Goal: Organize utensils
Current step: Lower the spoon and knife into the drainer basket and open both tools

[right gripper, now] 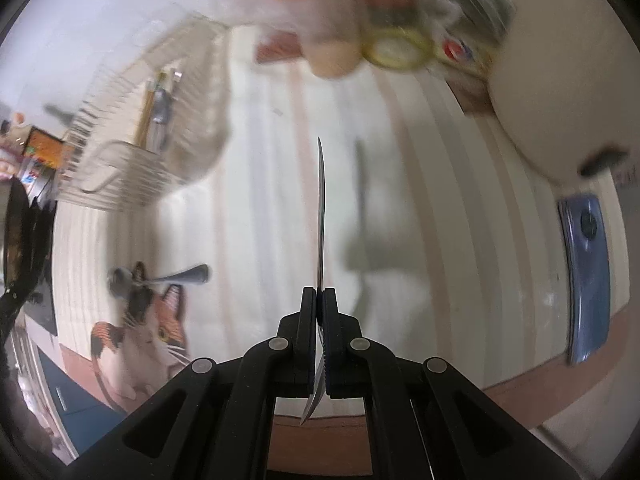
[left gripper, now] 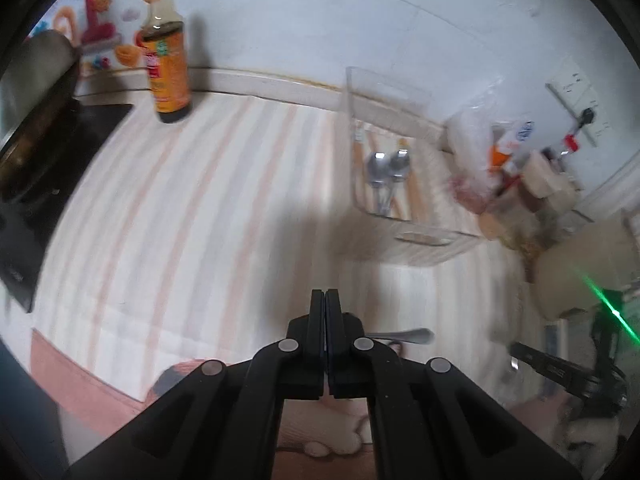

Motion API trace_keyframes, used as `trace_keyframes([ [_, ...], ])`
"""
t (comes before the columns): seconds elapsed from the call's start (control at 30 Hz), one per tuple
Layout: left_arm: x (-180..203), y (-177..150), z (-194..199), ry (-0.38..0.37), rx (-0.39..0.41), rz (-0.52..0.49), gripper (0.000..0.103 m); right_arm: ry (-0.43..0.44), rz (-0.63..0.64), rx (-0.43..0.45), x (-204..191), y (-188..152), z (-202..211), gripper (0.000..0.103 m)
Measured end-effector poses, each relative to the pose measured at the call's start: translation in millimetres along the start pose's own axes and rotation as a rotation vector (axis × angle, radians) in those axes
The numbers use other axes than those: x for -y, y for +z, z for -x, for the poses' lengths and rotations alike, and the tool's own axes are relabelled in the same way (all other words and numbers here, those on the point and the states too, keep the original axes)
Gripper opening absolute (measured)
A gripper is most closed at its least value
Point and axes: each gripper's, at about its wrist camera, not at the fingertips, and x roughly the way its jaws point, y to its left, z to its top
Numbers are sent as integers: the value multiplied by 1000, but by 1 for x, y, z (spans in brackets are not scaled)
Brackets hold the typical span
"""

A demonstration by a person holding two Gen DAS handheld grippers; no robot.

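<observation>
1. Left wrist view: your left gripper [left gripper: 325,300] has its jaws pressed together on nothing. Beyond it and to its right, the clear tray [left gripper: 404,216] on the striped surface [left gripper: 200,200] already holds spoons [left gripper: 390,168]; one loose spoon [left gripper: 408,335] lies just right of the jaws.
2. Right wrist view: your right gripper [right gripper: 319,298] is pinching a thin metal utensil [right gripper: 321,216] edge-on, lifted clear. The tray sits up-left of it. Judged step: carrying. Next, swing it over the tray and release.

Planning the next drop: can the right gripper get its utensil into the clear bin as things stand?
Probably yes. The right gripper is shut on a thin utensil, and bare striped cloth lies between it and the open-topped bin, which sits up and to its left.
</observation>
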Motion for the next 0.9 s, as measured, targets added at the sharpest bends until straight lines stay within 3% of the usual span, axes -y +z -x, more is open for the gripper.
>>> trace_keyframes([
  [0.07,-9,2,-11,-26,-39,24,2,11,11,9,-10,9,1,2],
  [0.13,-22,-2,-35,-70,-109,75,12,17,16,13,-14,11,2,2],
  [0.2,-31,-8,-56,-87,-158,117,34,18,17,10,-16,11,1,2],
  [0.23,-39,-12,-70,-93,-184,150,34,17,18,6,-17,12,-1,2],
  [0.37,-49,-21,-103,-119,-247,202,34,-7,15,-16,-14,8,-9,2],
  [0.47,-41,-21,-117,-91,-263,173,34,-34,10,-37,-6,2,-16,2],
  [0.53,-29,-19,-118,-55,-224,127,34,-48,4,-49,-2,0,-20,2],
  [0.57,-24,-19,-121,-37,-228,98,30,-55,3,-53,-1,0,-22,2],
  [0.63,-11,-19,-126,19,-215,26,7,-67,-3,-60,2,-2,-27,2],
  [0.9,-3,-21,-104,51,-137,6,2,-70,-5,-42,4,0,-23,2],
])
